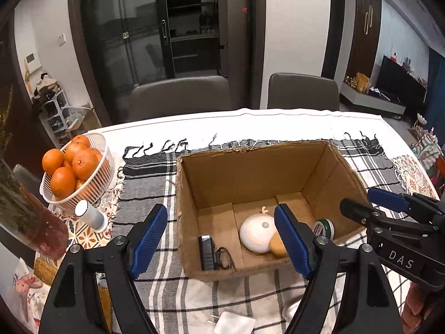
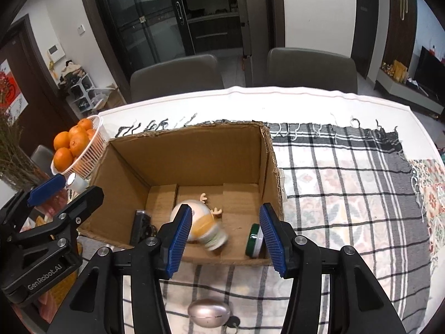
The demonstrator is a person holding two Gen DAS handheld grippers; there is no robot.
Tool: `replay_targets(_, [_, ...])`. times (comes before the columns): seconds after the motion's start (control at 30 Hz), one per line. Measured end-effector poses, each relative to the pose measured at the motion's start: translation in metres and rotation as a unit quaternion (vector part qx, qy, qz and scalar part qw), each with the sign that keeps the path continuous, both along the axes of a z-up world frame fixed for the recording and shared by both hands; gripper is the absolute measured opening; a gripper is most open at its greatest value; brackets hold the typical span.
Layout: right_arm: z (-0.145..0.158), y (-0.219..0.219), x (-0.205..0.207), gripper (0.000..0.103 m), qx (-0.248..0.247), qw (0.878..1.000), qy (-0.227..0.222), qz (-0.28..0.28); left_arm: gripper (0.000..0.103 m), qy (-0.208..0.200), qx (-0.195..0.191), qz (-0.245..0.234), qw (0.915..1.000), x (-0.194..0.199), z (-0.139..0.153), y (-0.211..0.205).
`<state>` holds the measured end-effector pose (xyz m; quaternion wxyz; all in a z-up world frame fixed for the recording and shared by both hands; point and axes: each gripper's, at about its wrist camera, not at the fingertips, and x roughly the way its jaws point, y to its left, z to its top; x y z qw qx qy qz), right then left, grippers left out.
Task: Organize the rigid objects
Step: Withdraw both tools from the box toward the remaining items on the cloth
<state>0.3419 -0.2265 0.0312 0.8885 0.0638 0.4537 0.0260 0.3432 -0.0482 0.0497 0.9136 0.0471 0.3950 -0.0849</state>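
Your corrugated cardboard box [image 2: 194,156] sat on the checked, fringed cloth [image 2: 347,183], holding a round white deer-antlered toy [image 2: 200,211], a green-lidded tin [image 2: 254,240] and a black charger [image 1: 207,253]. Your left gripper [image 1: 221,240] and right gripper [image 2: 225,238] both stood partly open over it, gripping nothing.

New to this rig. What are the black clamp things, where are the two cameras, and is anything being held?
No robot: a person holds two handheld grippers, each with a fisheye camera looking along its blue-padded jaws. One picture is from the left gripper, the other from the right gripper. Both stand open over a cardboard box on a checked cloth, holding nothing. In the box: a white reindeer toy, a black charger, a green tin. A silver egg-shaped case lies outside.
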Motion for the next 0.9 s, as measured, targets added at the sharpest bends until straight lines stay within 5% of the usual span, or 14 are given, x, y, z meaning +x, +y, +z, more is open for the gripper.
replay_targets(0.37, [0.025, 0.016, -0.041, 0.064, -0.025, 0.998, -0.06, -0.004, 0.08, -0.03, -0.006, -0.005, 0.9995, -0.04, 0.013, 0.018])
replay_targets(0.9, [0.02, 0.035, -0.086, 0.067, -0.015, 0.997, -0.082, 0.007, 0.08, -0.049, -0.01, -0.013, 0.9987, -0.088, 0.003, 0.038])
